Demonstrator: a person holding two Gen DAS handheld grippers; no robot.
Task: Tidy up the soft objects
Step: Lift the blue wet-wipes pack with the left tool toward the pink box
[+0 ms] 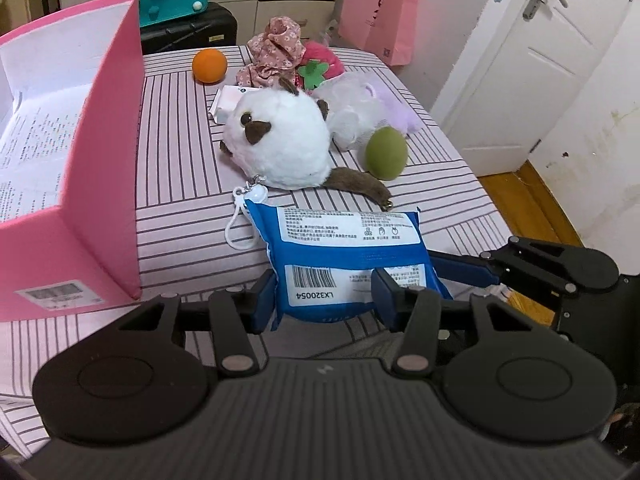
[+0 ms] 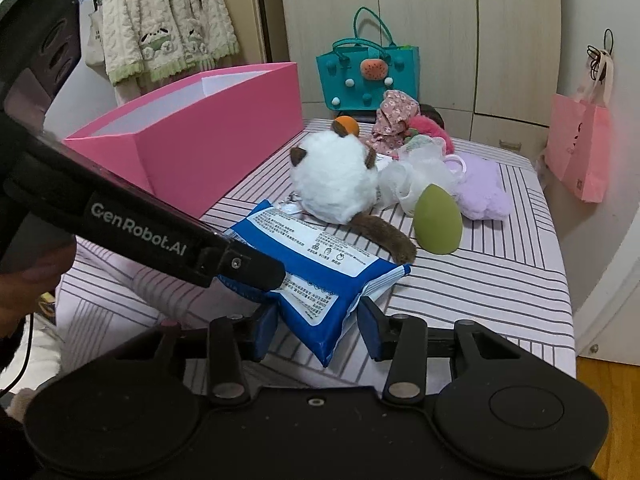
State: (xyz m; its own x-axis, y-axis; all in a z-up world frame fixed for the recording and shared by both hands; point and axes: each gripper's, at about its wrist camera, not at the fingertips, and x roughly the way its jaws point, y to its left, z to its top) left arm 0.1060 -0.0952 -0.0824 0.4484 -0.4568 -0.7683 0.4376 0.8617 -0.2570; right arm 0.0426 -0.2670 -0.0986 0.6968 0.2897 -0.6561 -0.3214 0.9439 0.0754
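Gripping blue wipes pack [image 1: 344, 256], long axis apparently crosswise: left gripper [image 1: 324, 300], right gripper [image 2: 318, 320].

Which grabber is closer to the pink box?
Left. The left gripper holds the blue wipes pack right beside the pink box. The right gripper grips the pack's other end, farther from the box.

The setting was a home bedroom. Ahead of the jaws lay a striped bedsheet [image 1: 180, 168]; beyond it stood a wardrobe [image 2: 420, 20]. A knitted cardigan [image 2: 168, 16] hung far left, a paneled door [image 1: 532, 60] stood right, above wooden flooring [image 1: 520, 200]
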